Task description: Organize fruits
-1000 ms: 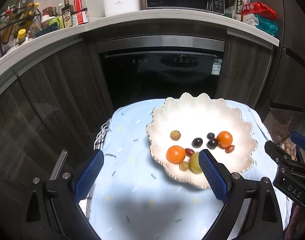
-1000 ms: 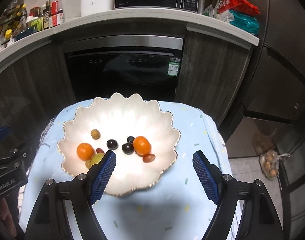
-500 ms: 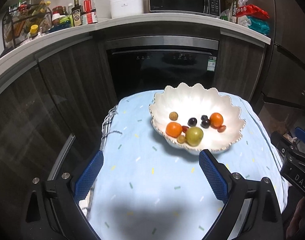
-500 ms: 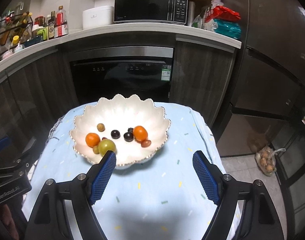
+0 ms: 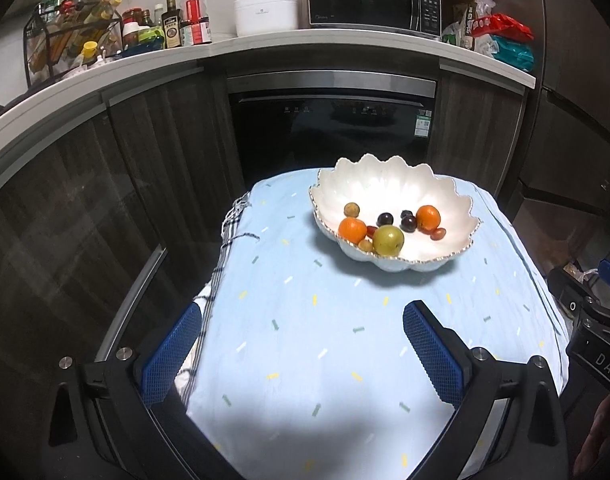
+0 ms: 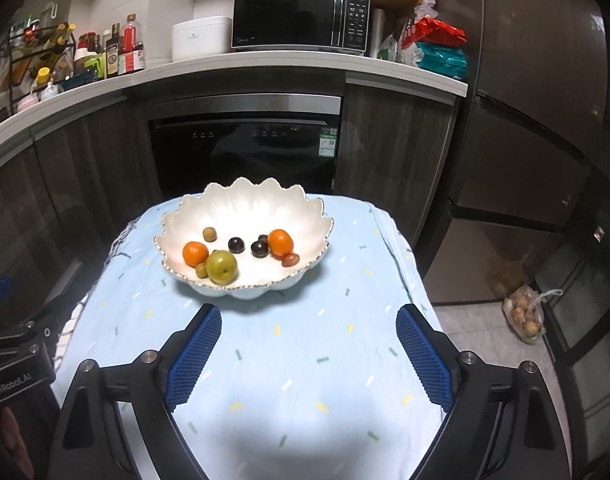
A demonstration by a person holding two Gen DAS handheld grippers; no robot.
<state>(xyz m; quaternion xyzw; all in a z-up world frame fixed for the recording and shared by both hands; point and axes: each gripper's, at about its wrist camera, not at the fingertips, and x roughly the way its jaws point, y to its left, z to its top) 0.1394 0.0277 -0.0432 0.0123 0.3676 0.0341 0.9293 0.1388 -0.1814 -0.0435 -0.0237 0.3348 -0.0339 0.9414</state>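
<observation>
A white scalloped bowl stands at the far end of a table under a light blue cloth. In it lie a green fruit, two oranges, dark plums and several small fruits. My left gripper is open and empty, well short of the bowl. My right gripper is open and empty, just short of the bowl's near rim.
Dark cabinets and a black oven stand behind the table. The counter holds bottles, a white cooker and a microwave. A fridge is at the right, with a bag on the floor.
Both grippers have pulled back and up from the bowl, still open. The bowl now looks smaller and farther, and the green fruit is in full view.
</observation>
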